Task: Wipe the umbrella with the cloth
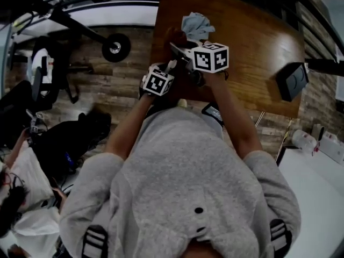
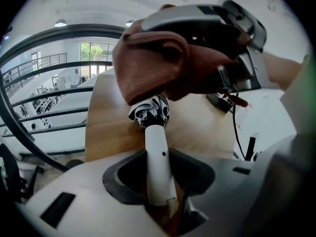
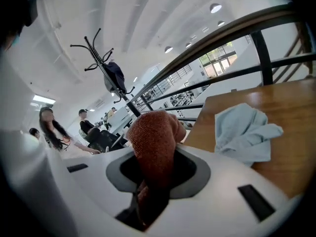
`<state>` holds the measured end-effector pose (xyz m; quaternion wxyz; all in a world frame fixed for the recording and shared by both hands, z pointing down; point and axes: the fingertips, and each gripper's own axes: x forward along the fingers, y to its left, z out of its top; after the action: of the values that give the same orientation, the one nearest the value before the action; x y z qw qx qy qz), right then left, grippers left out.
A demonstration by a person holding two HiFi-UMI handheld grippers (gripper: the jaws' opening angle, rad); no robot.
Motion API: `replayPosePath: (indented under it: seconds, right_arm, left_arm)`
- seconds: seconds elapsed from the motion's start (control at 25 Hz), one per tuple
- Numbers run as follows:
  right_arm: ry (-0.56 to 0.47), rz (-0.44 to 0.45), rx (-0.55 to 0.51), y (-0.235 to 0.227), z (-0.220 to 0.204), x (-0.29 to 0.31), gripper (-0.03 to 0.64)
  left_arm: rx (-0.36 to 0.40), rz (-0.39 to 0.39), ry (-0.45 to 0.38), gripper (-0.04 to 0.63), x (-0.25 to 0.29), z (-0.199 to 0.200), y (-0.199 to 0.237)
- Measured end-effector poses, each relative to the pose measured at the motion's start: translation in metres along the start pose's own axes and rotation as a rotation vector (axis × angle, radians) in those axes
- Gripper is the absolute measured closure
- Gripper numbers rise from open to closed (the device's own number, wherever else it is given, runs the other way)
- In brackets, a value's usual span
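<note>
Left gripper [image 2: 160,181] jaws clench the white handle of the folded black-and-white umbrella [image 2: 150,115], long axis running straight away from them; right gripper [image 3: 153,181] jaws grasp the rust-brown cloth [image 3: 155,142], draped over its far end; beyond, a crumpled pale-blue rag [image 3: 244,132] lies on the wooden tabletop [image 3: 291,107].

A rust-brown cloth [image 2: 153,68] drapes over the folded, white-handled umbrella [image 2: 157,152].

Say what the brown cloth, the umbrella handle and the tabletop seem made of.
Brown cloth: matte knitted or terry-like fabric; nubbly loops show.
Umbrella handle: probably plastic, smooth white with soft sheen.
Tabletop: wood or wood-look laminate, semi-gloss; grain streaks show.
</note>
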<state>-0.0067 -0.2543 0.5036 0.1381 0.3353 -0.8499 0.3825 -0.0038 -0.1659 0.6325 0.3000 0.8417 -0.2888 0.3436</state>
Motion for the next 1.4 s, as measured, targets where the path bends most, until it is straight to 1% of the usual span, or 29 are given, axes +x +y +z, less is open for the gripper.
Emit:
replayPosePath:
  seconds: [0.08,0.16,0.24,0.32,0.48,0.6,0.72,0.76,0.92,1.04,1.12,1.16,1.2,1.28,1.32,1.4]
  right_arm:
    - [0.031,-0.041,0.007,-0.003,0.004,0.020,0.505]
    - [0.134,-0.109,-0.031,-0.013,-0.008,0.040,0.503]
    - [0.263,-0.206,-0.133,-0.031,-0.022,0.053,0.503]
    - [0.365,-0.266,-0.218,-0.042,-0.029,0.059,0.505]
    - [0.501,-0.391,-0.381,-0.066,-0.021,0.059,0.503]
    - [0.572,-0.494,-0.451,-0.089,-0.008,0.048,0.505]
    - [0.565,-0.580,-0.606,-0.108,0.020,0.042,0.505]
    - [0.556,-0.602,-0.630,-0.115,0.029,0.040,0.505]
    - [0.508,-0.695,-0.609,-0.147,0.054,0.019,0.506]
    - [0.459,-0.801,-0.584,-0.178,0.074,-0.007,0.506]
    - [0.457,-0.866,-0.562,-0.199,0.079,-0.029,0.506]
    - [0.467,-0.883,-0.542,-0.208,0.076,-0.041,0.508]
    - [0.477,-0.885,-0.510,-0.215,0.068,-0.052,0.507]
    - [0.471,-0.851,-0.431,-0.220,0.045,-0.066,0.507]
    - [0.439,-0.816,-0.404,-0.218,0.033,-0.067,0.508]
    - [0.329,-0.746,-0.370,-0.209,0.022,-0.066,0.511]
  left_arm:
    - [0.010,0.011,0.009,0.439,-0.003,-0.002,-0.001]
    - [0.016,0.016,0.026,0.439,-0.007,-0.007,-0.002]
    - [0.017,0.015,0.035,0.439,-0.010,-0.011,-0.004]
    - [0.010,0.010,0.032,0.440,-0.012,-0.015,-0.005]
    - [0.002,0.007,0.033,0.440,-0.017,-0.024,-0.002]
    - [0.003,-0.006,0.027,0.440,-0.020,-0.024,-0.004]
    - [0.015,-0.012,0.030,0.440,-0.022,-0.025,-0.006]
    - [0.018,-0.012,0.031,0.440,-0.022,-0.026,-0.006]
    - [0.027,-0.019,0.045,0.440,-0.024,-0.030,-0.006]
    - [0.036,-0.022,0.049,0.440,-0.025,-0.030,-0.004]
    - [0.034,-0.025,0.050,0.440,-0.025,-0.030,-0.004]
    - [0.030,-0.029,0.050,0.440,-0.025,-0.030,-0.005]
    - [0.028,-0.033,0.049,0.440,-0.025,-0.030,-0.006]
    - [0.027,-0.036,0.044,0.440,-0.026,-0.030,-0.007]
    - [0.027,-0.039,0.042,0.440,-0.027,-0.031,-0.008]
    - [0.034,-0.046,0.042,0.440,-0.027,-0.030,-0.011]
